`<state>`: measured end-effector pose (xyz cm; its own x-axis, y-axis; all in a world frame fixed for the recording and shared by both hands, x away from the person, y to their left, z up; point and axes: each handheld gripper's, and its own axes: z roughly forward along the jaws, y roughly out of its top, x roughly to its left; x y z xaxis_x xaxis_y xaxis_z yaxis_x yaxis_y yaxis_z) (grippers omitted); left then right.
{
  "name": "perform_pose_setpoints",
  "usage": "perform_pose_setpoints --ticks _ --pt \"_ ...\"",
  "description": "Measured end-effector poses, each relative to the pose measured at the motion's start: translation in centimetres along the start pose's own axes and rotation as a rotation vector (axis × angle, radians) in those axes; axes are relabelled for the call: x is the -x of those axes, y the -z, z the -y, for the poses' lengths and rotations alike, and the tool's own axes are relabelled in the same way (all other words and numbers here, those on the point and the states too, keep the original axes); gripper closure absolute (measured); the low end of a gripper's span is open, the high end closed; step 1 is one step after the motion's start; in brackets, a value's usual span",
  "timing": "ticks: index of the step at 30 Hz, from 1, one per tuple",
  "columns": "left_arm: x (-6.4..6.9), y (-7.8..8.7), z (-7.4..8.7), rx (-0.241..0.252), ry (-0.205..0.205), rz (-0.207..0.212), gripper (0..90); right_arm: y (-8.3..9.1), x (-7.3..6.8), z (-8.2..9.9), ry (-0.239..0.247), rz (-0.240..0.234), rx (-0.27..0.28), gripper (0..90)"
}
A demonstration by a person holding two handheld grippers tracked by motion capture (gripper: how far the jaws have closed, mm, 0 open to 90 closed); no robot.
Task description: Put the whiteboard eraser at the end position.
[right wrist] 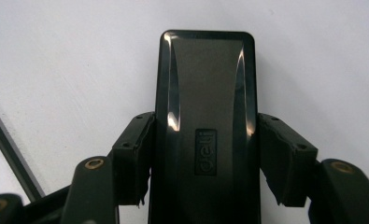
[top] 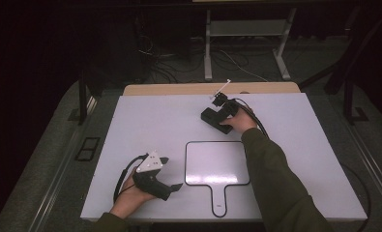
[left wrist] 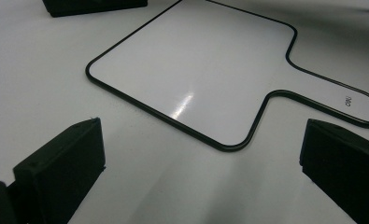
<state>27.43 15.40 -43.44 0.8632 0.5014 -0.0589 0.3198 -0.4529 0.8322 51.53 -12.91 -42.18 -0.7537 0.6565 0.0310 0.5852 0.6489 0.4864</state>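
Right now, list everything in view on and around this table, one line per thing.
eraser: one, black, on the far right part of the table, clamped between the right gripper's pads
whiteboard: one, white with a black rim and a handle, flat near the table's front middle
table: one, white top with a wooden edge at the far side
desk frame: one, pale grey, on the floor beyond the table
cables: several, dark, on the floor behind the table
left gripper: one, black with a grey plate, jaws open, front left of the table
right gripper: one, black, shut on the eraser
sleeve: one, olive green, on the right arm
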Motion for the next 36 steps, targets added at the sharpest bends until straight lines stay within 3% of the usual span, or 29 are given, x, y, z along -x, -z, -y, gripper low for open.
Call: perform_pose_setpoints --ticks 7,12,17,22,28,36 --pt "-0.3 -0.1 0.1 0.012 0.01 -0.001 0.0 1.2 0.4 0.2 -0.063 -0.033 0.069 34.1" --pt "-0.6 -0.3 0.1 0.014 0.021 -0.001 0.0 1.8 0.6 0.4 -0.082 -0.067 0.072 30.5" --pt "-0.7 -0.5 0.0 0.016 0.031 0.003 0.0 2.7 0.9 1.0 -0.094 -0.117 0.113 30.3" --pt "-0.6 -0.6 -0.1 0.004 0.018 0.001 0.0 4.1 0.3 1.9 -0.067 -0.057 0.203 26.7" --pt "-0.6 -0.4 0.0 -0.002 0.011 -0.005 0.0 4.9 0.0 2.7 -0.084 -0.066 0.228 19.3" --pt "-0.6 -0.4 0.1 0.005 0.032 -0.004 0.0 5.9 -0.6 4.1 -0.09 -0.073 0.287 19.0"
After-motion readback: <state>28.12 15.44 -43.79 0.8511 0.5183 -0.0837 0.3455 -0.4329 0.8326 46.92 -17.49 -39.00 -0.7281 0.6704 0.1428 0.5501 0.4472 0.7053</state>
